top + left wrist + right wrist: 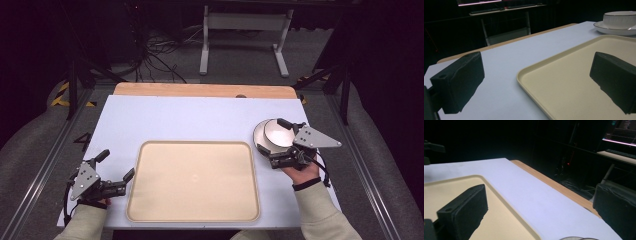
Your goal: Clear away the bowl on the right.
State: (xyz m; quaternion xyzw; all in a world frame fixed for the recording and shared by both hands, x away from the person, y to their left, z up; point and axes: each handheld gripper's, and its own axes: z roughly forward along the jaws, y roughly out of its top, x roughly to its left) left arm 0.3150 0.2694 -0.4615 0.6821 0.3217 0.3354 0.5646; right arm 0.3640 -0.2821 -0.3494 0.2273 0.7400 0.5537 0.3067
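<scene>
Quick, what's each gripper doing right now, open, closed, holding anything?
Left gripper: open, holding nothing, at the tray's left edge.
Right gripper: open, jaws either side of the bowl on its plate, not closed on it.

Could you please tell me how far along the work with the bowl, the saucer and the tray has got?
Nothing looks done yet: the tray has nothing on it. In hand: the right gripper, jaws open, is at the bowl, which sits on its saucer right of the tray; a grip is not clear. The left gripper waits open at the tray's left edge. Left, probably: gripping the dishes and moving them onto the tray.
</scene>
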